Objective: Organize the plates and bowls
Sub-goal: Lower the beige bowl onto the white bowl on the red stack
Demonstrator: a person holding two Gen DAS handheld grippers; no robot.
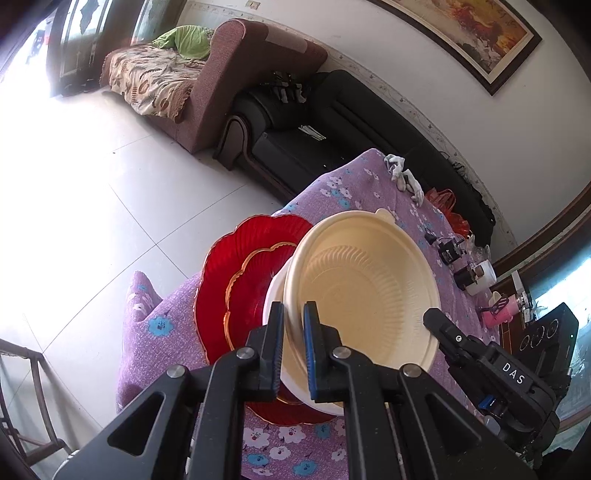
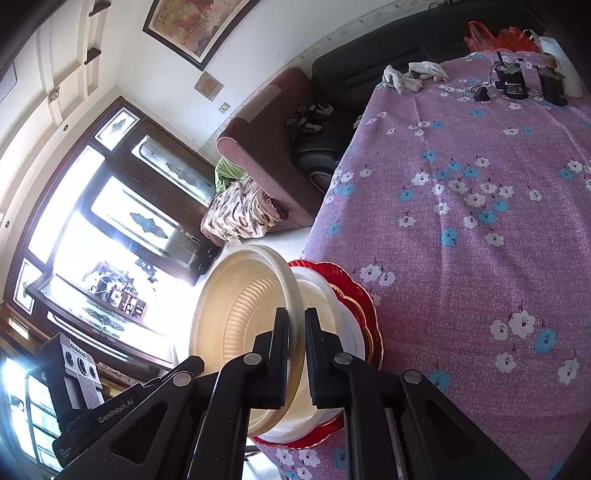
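Tablecloth: purple fabric printed with white and blue flowers covers the whole table, hanging in a fold at the near corner in the left wrist view.
Stack: a large red scalloped plate lies on the cloth near the table's edge; a smaller red plate with a gold rim sits on it, and a white bowl stands on that.
Cream bowl: a ribbed cream bowl is tilted over the white bowl; whether it touches the white bowl cannot be told.
Left gripper: the left gripper has its jaws drawn narrow, pinching the cream bowl's rim between the blue-edged pads.
Right gripper: the right gripper is likewise nearly closed, clamped on the rim at the bowl's opposite side.
Far end of table: white gloves lie by the far edge; a small black device with a cable, a white container and a red plastic bag sit near them. A pink object is at the right edge in the left wrist view, too small to name.
Seating: a maroon sofa with a patterned throw and a green cushion stands beside a black leather sofa, both along the wall.
Wall: a framed painting hangs above the sofas.
Floor: pale tiles, glaring with light.
Doors: dark-framed glass doors fill the bright side of the room.
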